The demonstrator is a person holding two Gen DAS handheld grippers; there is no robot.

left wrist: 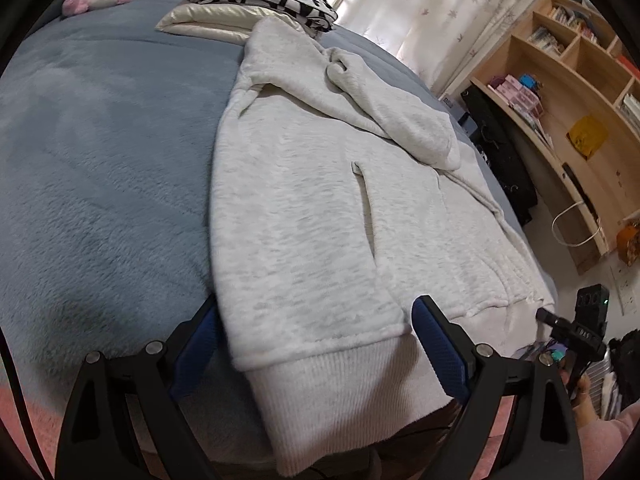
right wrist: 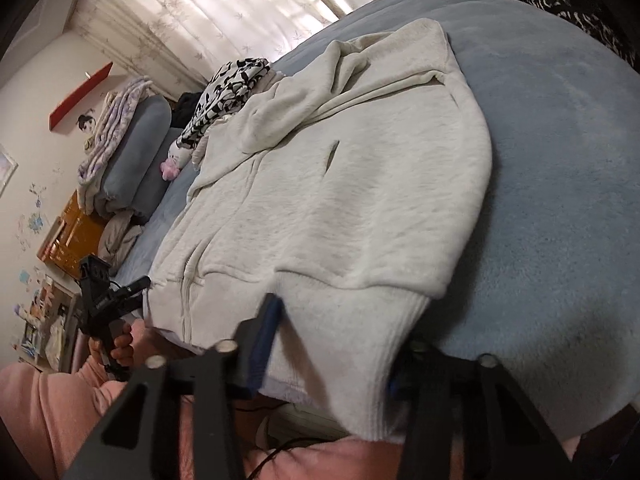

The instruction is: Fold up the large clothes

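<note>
Because it is thick fleece, the grey hoodie (left wrist: 304, 208) looks soft and floppy, fairly bulky but not heavy, and likely to sag and drag on the plush blanket rather than slide cleanly. It lies spread flat on the bed (left wrist: 100, 168), hood toward the far pillows, one sleeve folded across the chest, and its ribbed waistband (left wrist: 340, 380) hanging over the near edge of the mattress. That doubled rib is probably the firmest place to take hold, one grip at each corner of the hem, so that the body lifts evenly.

Seen from its own camera, the left tongs (left wrist: 320, 356) stand wide, one blue pad on either side of the hem's left corner; the cloth lies between them but they do not pinch it. In the right wrist view, the right tongs (right wrist: 332, 352) are drawn narrower around the opposite end of the waistband. The left pad lies against the rib, while the right one is mostly hidden behind cloth, so I cannot tell whether the grip is firm.
</note>
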